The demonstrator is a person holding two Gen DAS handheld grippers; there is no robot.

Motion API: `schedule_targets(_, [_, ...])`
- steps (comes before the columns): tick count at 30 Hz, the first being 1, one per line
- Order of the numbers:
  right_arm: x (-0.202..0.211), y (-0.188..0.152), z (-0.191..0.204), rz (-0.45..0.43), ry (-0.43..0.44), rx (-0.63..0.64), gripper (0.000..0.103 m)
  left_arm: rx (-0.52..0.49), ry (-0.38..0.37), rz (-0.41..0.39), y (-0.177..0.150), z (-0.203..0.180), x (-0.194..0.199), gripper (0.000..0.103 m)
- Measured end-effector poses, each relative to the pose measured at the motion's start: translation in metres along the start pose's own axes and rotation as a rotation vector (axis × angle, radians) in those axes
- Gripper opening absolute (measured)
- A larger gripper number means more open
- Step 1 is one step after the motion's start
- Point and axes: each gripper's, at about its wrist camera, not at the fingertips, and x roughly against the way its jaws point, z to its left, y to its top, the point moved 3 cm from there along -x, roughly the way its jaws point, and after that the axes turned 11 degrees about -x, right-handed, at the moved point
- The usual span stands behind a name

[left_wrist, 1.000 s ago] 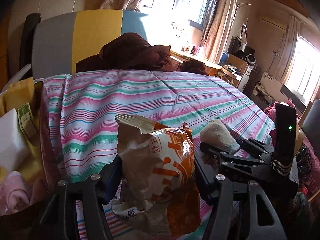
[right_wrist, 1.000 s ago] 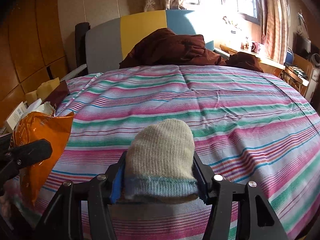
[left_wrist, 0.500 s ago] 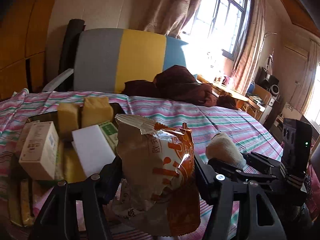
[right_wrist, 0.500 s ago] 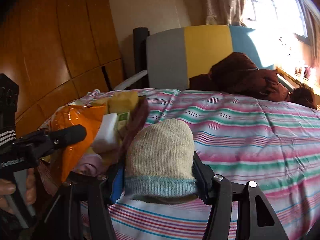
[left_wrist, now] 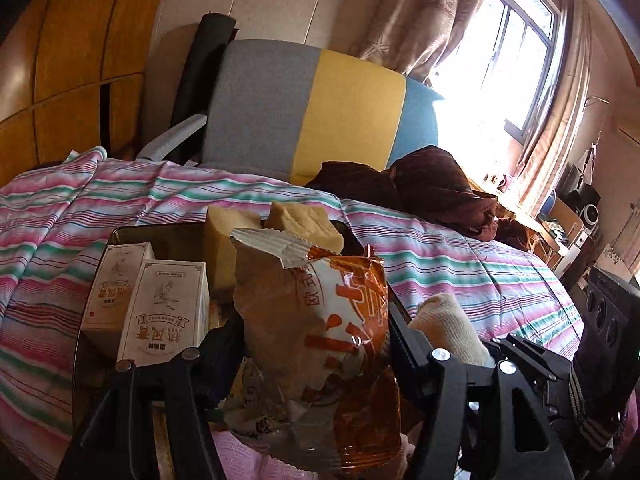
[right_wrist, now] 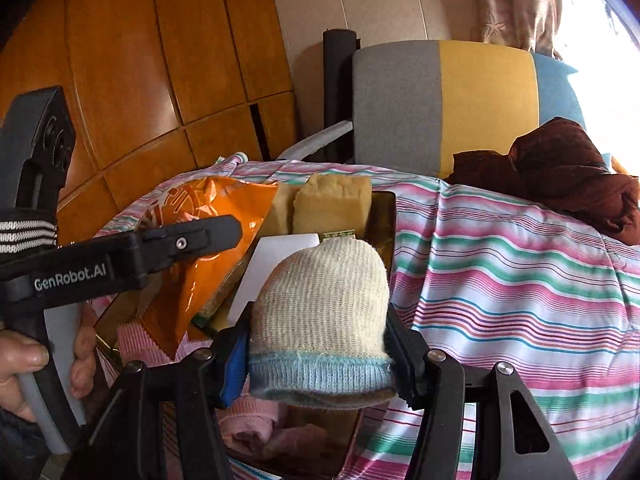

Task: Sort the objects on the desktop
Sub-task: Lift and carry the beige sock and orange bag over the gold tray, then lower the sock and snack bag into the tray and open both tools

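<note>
Left wrist view: left gripper clamped on an orange snack bag, bag upright between the fingers, crimped top edge above them, lower half hanging below. Bag sits over the dark tray, which holds two white boxes to the left and yellow sponge blocks behind. Striped sheet under everything.

Right wrist view: right gripper closed on a cream knit sock, blue cuff toward the camera, toe pointing away. Sock hangs over the tray's near right part, just in front of a white block. Left gripper with the bag is close by to the left; person's hand on its handle. Pink cloth in the tray below the sock.
</note>
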Motion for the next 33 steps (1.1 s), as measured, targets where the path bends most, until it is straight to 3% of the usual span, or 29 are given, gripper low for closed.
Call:
schedule_targets(8, [-0.014,-0.007,0.000,0.042,0.041,-0.008,0.062,0.027,0.005,0.073,0.003,0.018,-0.025,0.065])
schedule_targets(19, [0.003,-0.005,-0.002,-0.038,0.020,0.009,0.063,0.019,0.002,0.087,0.009,0.020,-0.027,0.066])
schedule_targets(30, [0.006,-0.011,-0.001,-0.038,0.037,0.007,0.062,0.000,0.041,0.106,0.012,0.025,-0.017,0.067])
schedule_targets(33, [0.008,-0.011,0.000,-0.041,0.043,-0.001,0.063,-0.051,-0.019,0.128,0.014,0.014,-0.020,0.071])
